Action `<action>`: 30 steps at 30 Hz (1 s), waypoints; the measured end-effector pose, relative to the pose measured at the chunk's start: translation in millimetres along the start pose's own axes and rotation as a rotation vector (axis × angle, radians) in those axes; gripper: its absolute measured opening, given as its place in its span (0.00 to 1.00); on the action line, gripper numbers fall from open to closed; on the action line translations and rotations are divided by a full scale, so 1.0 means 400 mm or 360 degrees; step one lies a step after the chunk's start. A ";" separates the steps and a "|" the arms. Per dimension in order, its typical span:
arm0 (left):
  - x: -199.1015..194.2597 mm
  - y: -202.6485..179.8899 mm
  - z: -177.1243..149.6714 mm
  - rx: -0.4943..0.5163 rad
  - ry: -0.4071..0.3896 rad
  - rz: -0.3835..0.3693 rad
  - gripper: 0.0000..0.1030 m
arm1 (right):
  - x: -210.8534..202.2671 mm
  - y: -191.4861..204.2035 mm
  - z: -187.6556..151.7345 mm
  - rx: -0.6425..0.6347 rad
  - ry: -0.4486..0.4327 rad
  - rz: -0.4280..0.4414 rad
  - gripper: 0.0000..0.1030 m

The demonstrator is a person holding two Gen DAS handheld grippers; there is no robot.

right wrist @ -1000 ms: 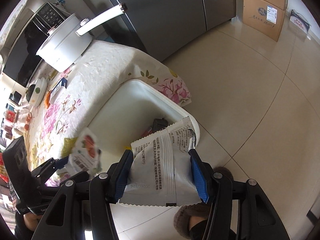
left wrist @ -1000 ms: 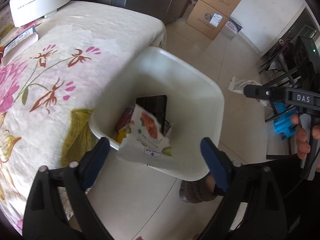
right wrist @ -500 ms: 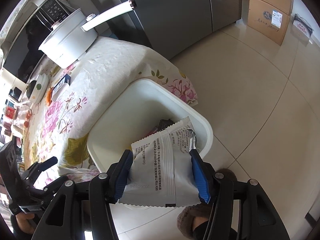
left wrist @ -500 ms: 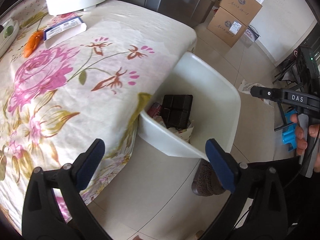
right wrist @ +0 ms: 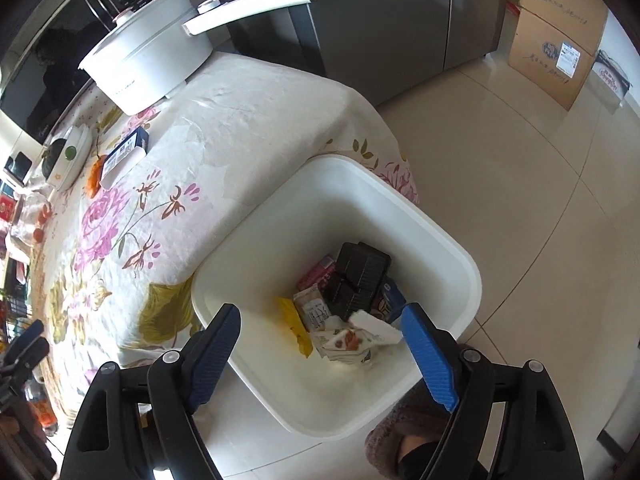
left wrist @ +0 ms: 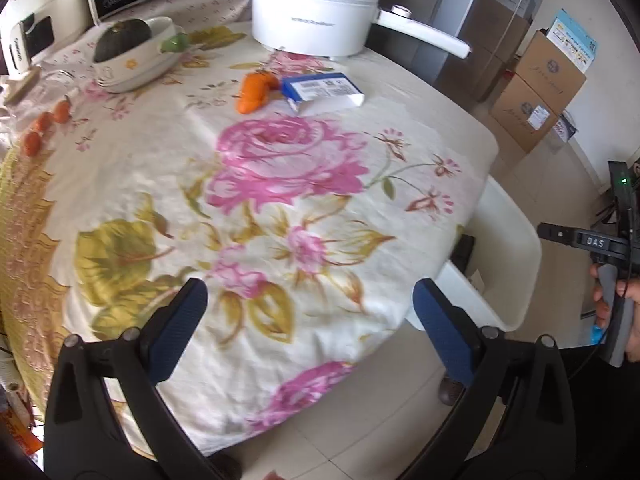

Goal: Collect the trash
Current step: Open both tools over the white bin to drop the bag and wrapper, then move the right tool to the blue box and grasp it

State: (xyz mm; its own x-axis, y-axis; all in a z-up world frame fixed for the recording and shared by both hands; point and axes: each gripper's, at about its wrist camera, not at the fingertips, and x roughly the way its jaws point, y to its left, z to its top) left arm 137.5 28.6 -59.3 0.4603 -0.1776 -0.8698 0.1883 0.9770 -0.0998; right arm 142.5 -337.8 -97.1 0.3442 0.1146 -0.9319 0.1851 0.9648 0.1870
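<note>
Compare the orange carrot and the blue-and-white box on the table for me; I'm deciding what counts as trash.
The carrot is orange, rounded and unpackaged; the box is flat, rectangular and printed with a barcode. The carrot is the smaller, the box longer and wider. Both lie side by side on the floral tablecloth, before the white pot.

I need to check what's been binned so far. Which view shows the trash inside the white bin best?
The right wrist view: it looks straight into the white bin, wrappers and black tray visible. The left wrist view shows only its rim.
</note>
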 end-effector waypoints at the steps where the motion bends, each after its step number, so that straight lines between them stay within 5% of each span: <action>1: -0.004 0.020 0.000 0.0014 -0.0012 0.0046 0.99 | 0.002 0.018 0.003 -0.0018 0.0002 -0.0017 0.82; 13: -0.031 0.191 0.013 0.0092 -0.0090 0.0215 0.99 | 0.045 0.265 0.075 -0.0154 -0.0026 -0.0056 0.82; 30: -0.009 0.234 0.047 0.0020 -0.0190 0.0123 0.99 | 0.144 0.474 0.192 -0.0082 -0.0068 0.0037 0.82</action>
State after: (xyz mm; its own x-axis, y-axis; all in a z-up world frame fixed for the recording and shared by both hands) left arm 169.5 118.6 -56.4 0.5739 -0.1153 -0.8108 0.1586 0.9869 -0.0281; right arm 268.0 -166.4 -91.3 0.3871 0.1280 -0.9131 0.1294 0.9730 0.1912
